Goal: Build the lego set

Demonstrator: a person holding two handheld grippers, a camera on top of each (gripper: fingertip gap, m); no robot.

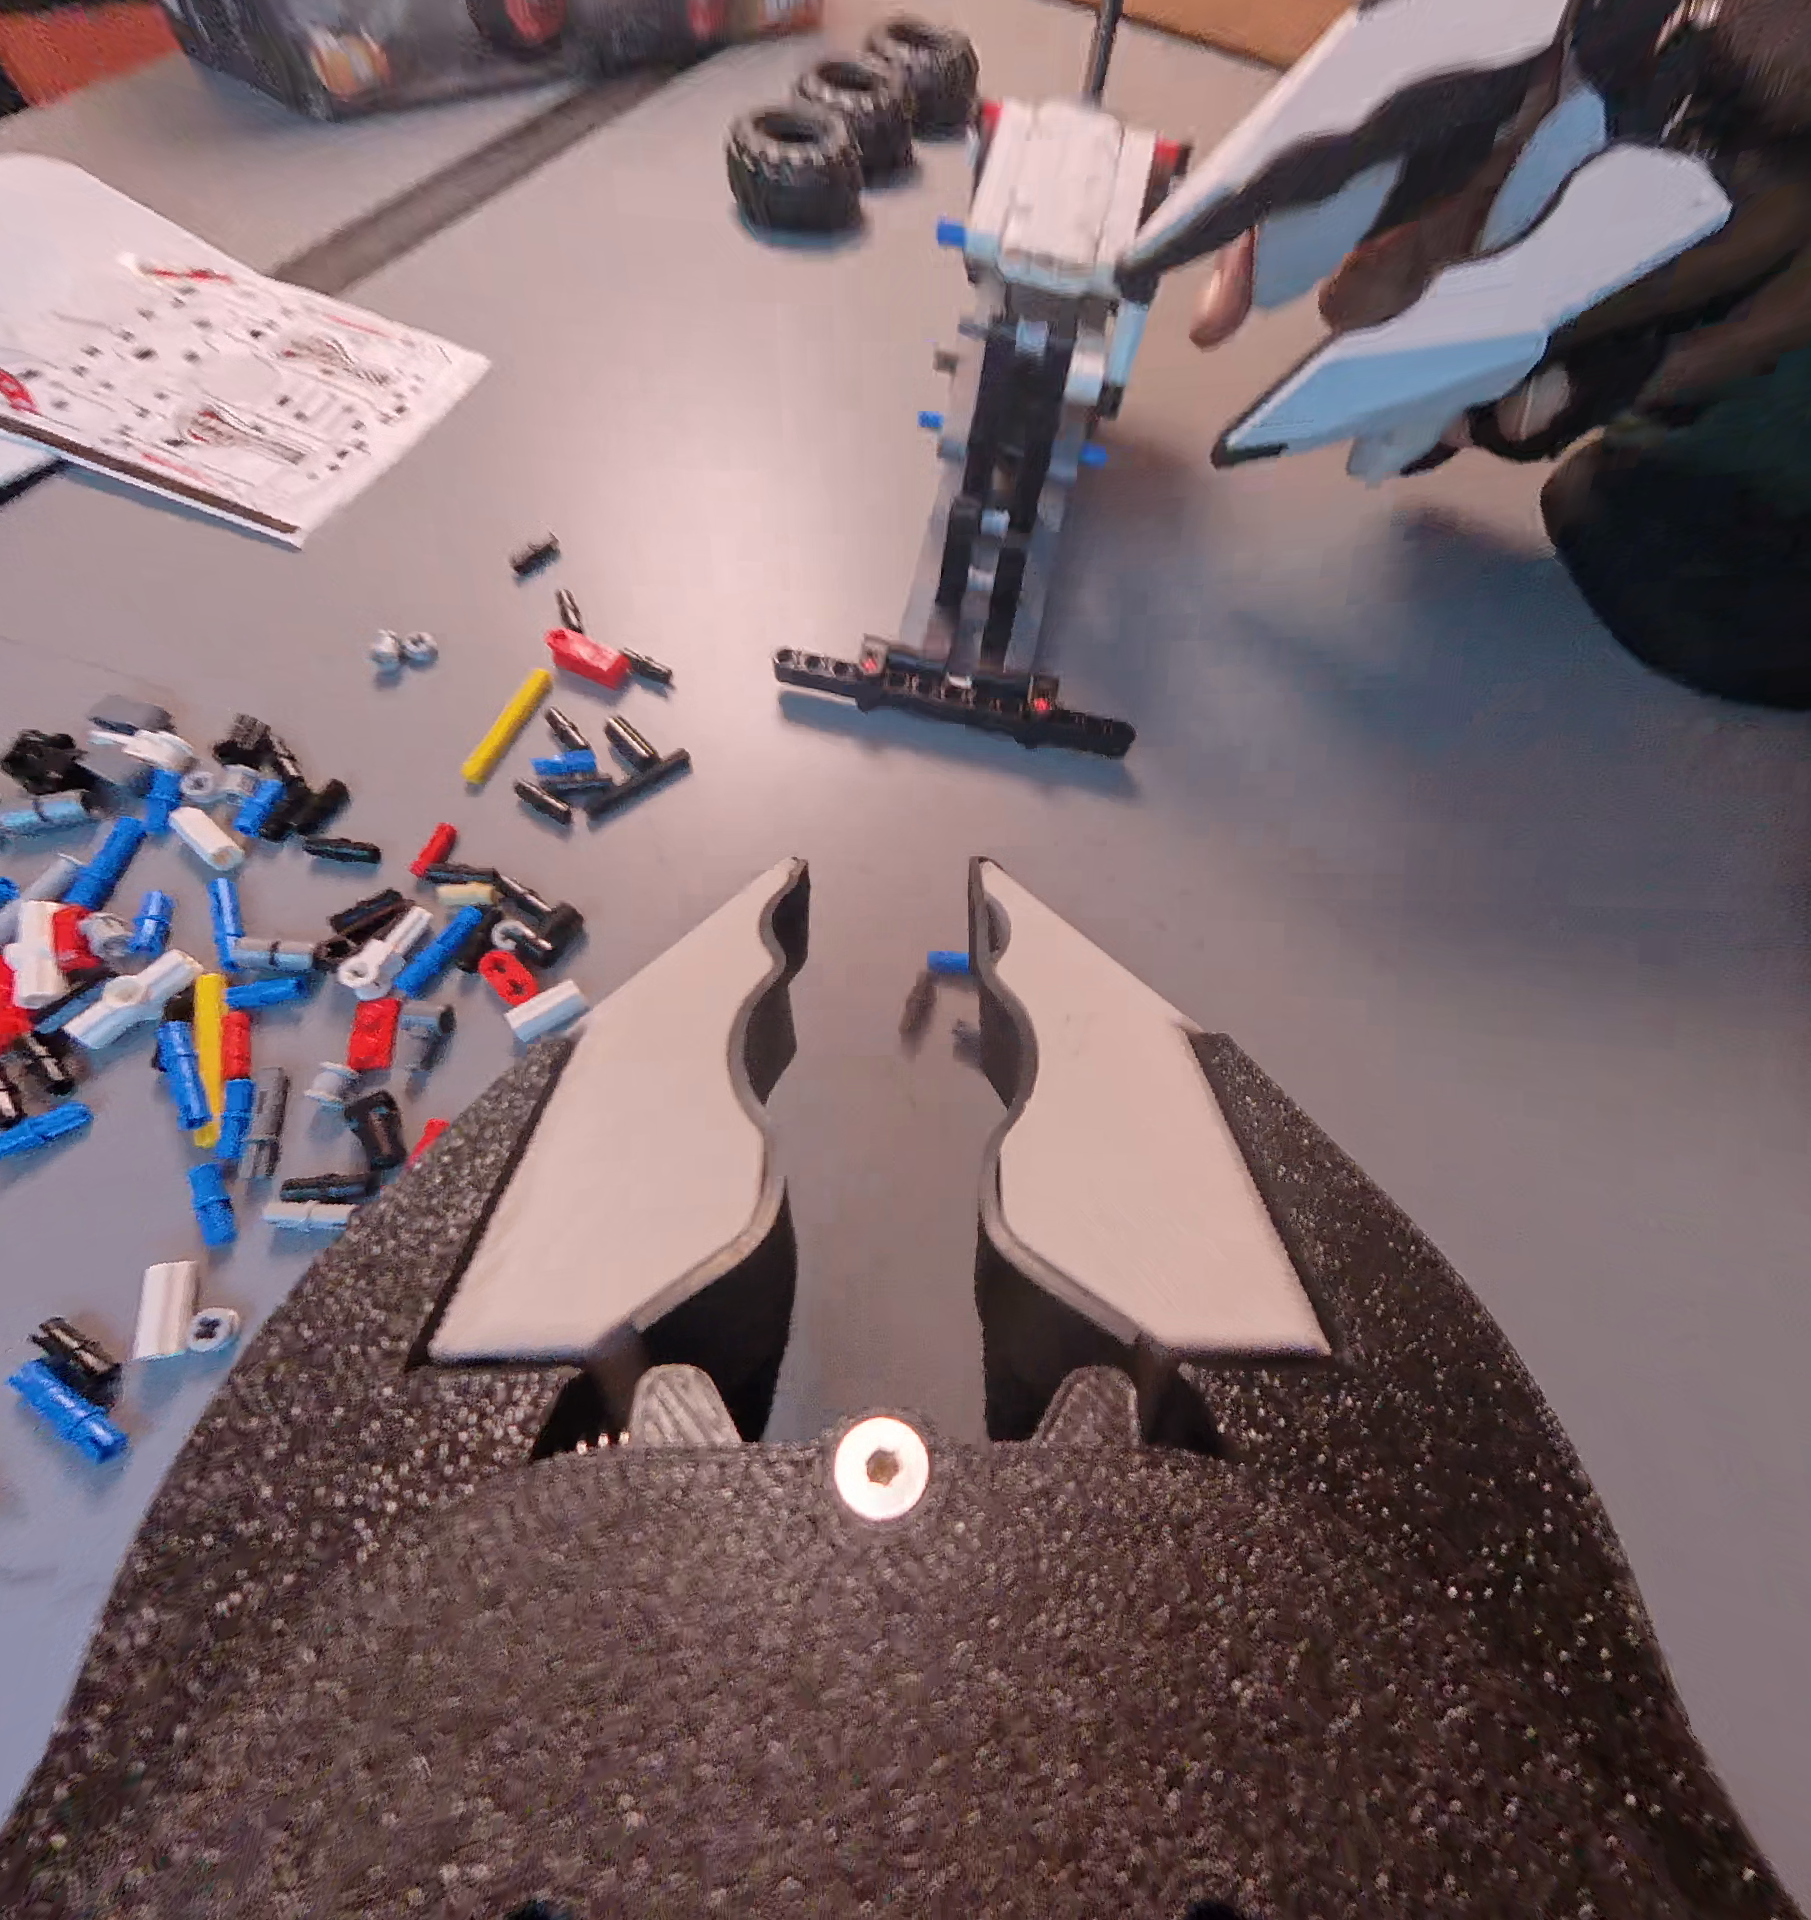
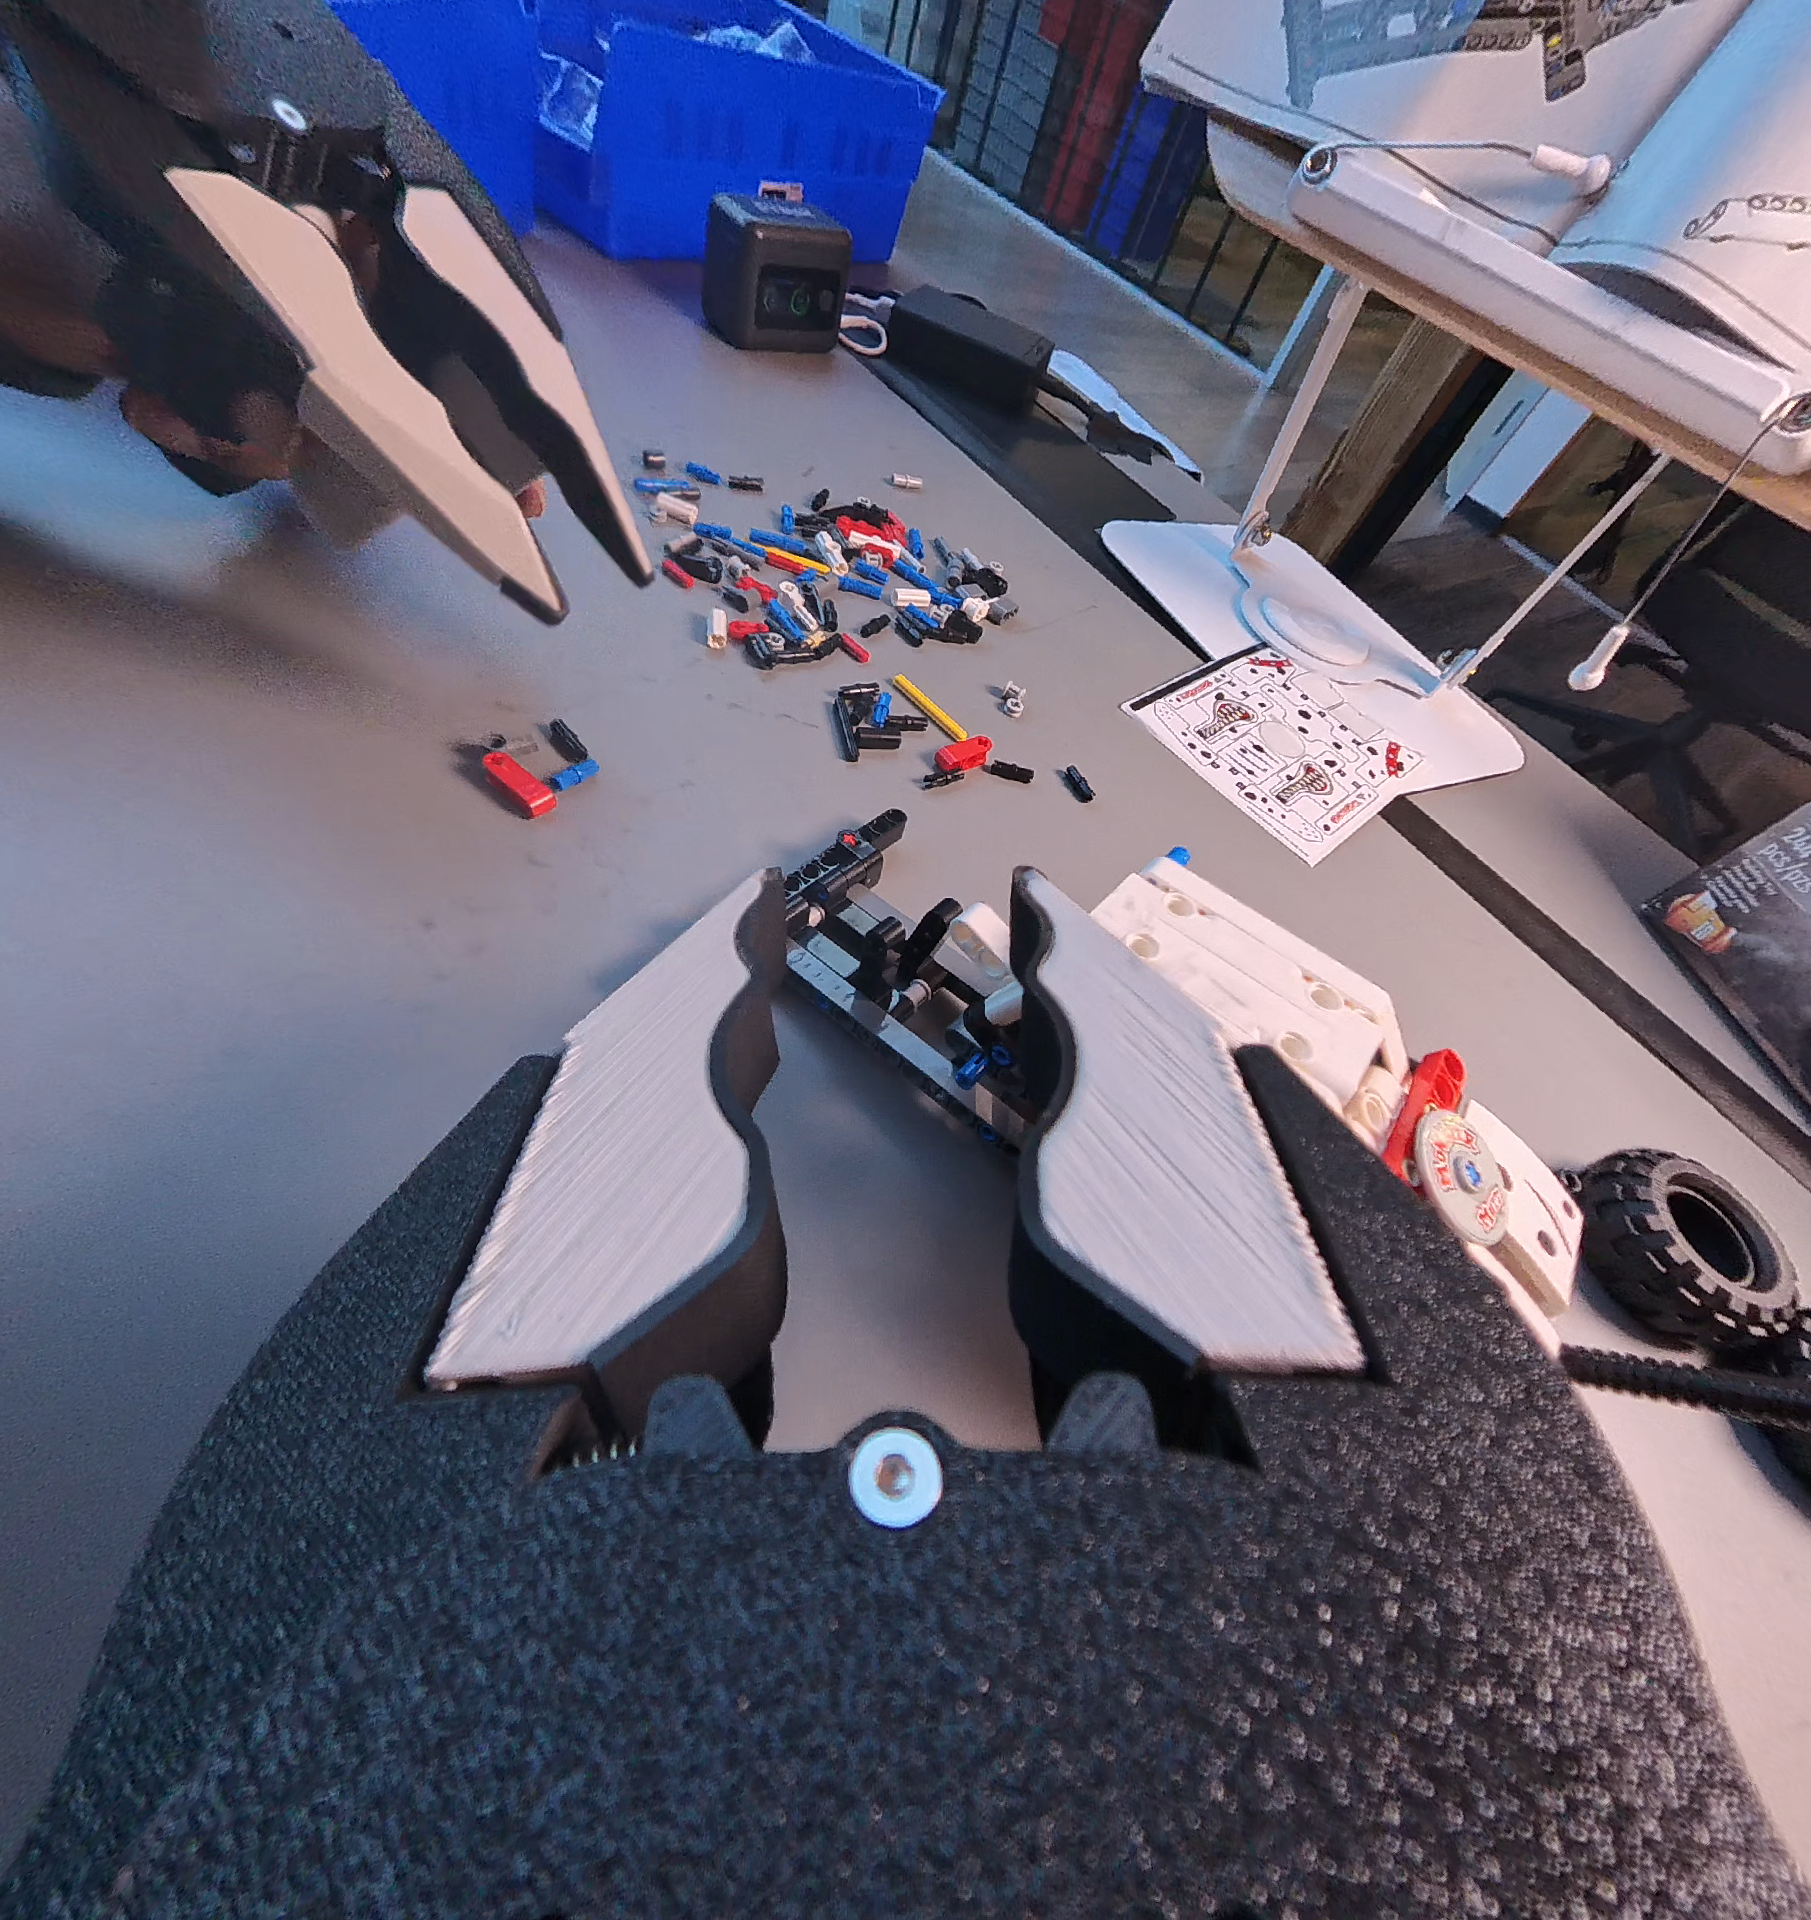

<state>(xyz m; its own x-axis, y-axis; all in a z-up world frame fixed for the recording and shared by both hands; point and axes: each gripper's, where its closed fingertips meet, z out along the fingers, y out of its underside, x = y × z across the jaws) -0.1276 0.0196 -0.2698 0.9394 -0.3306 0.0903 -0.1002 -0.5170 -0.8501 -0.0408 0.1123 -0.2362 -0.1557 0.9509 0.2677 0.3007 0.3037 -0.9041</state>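
Chassis point(image 2: 1088, 997) on surface point(image 2: 257, 935), part-built. Right tongs point(image 2: 896, 883) released, empty, over chassis. Left tongs point(image 1: 888, 868) released, empty, near side of chassis, above blue pin point(image 1: 948, 961). Loose pile point(image 1: 153, 966) left of chassis. Step: part selection, likely; next: clench on pin.

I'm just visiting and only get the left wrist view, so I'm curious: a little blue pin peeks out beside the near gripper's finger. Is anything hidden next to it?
Observer: Yes. The right wrist view shows a red piece lying right beside that blue pin, not far from the open left gripper.
Operator: And what's beyond the pile of loose pieces? My picture cuts off there.
Observer: Past the pile stand blue bins.
Operator: Anything else back there?
Observer: A black cube-shaped device sits in front of the bins.
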